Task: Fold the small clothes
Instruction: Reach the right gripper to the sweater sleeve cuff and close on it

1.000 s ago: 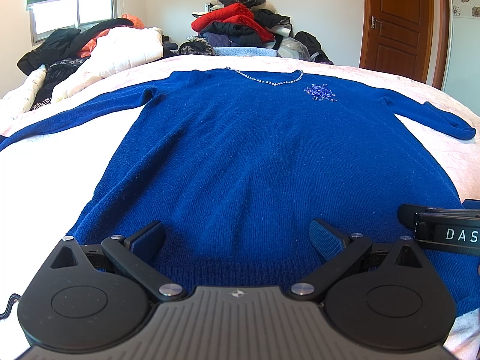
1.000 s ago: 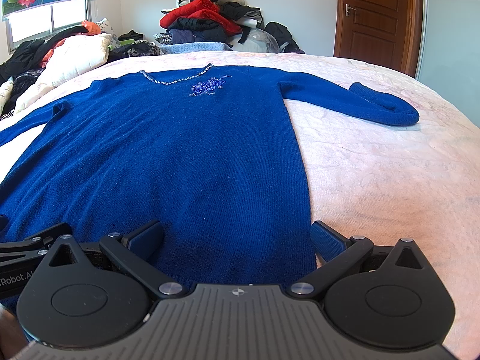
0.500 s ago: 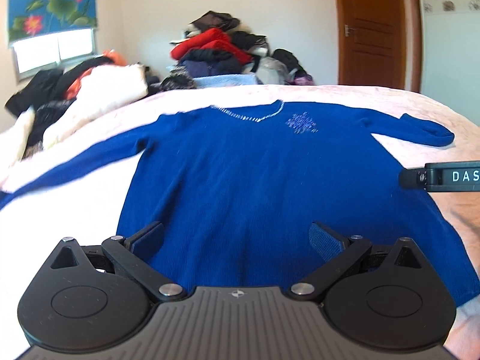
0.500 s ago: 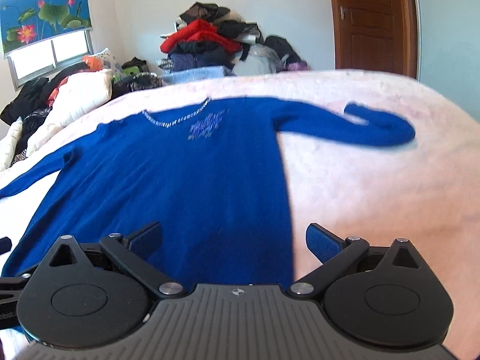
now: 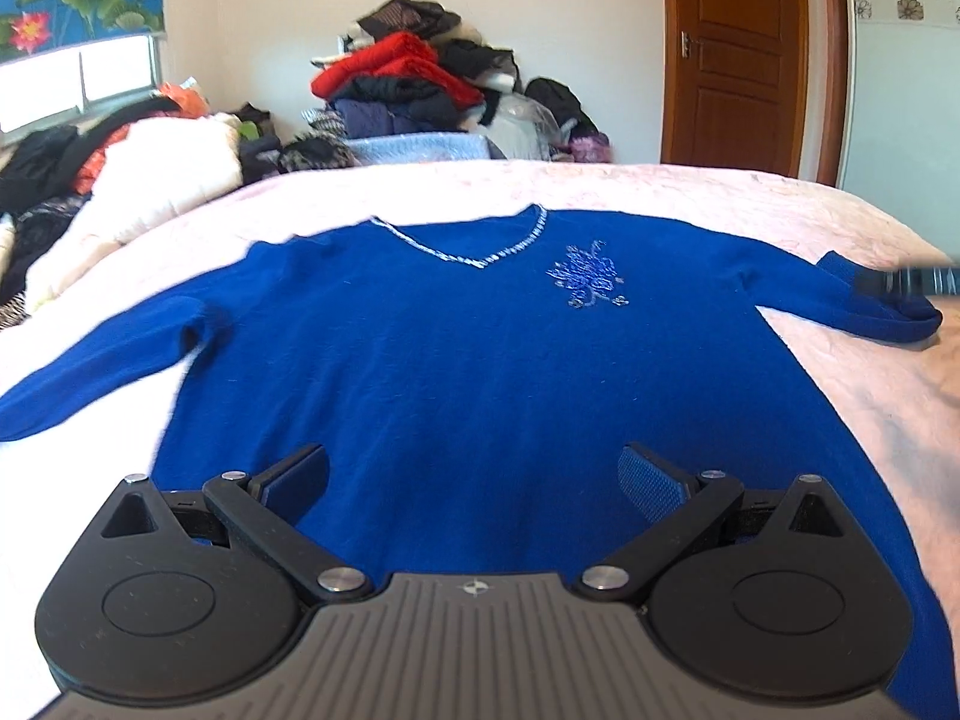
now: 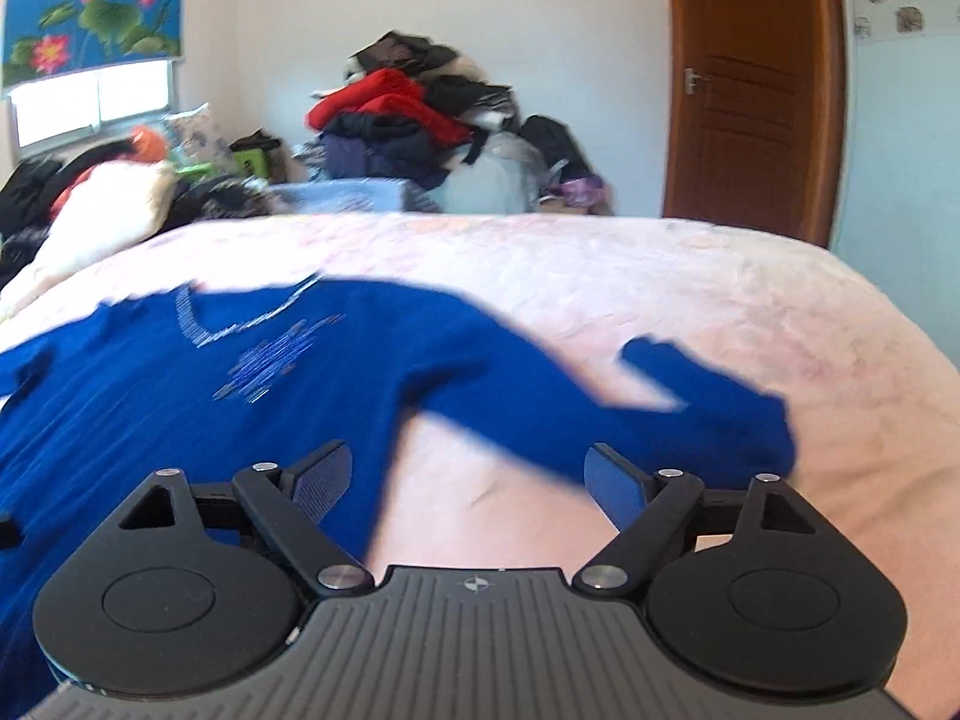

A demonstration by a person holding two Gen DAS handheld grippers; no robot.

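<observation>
A blue V-neck sweater (image 5: 480, 372) with a beaded flower on the chest lies flat, front up, on the pink bedspread (image 5: 690, 192). My left gripper (image 5: 474, 471) hovers open over the sweater's lower body with nothing between its pads. My right gripper (image 6: 468, 471) hangs over the bedspread between the sweater's side and its right sleeve (image 6: 690, 414), whose cuff end is doubled back. Its jaws are closing, with nothing between them. In the left wrist view the right gripper (image 5: 912, 282) shows as a blurred dark bar at the right edge, over that sleeve.
A heap of red, black and grey clothes (image 5: 408, 84) rises beyond the far side of the bed. A white quilt and dark garments (image 5: 150, 180) lie at the far left under the window. A wooden door (image 5: 744, 54) stands shut at the back right.
Both grippers have lifted away from the sweater's hem. The right one has swung right toward the sleeve, and its jaws have narrowed slightly. The sweater has not moved.
</observation>
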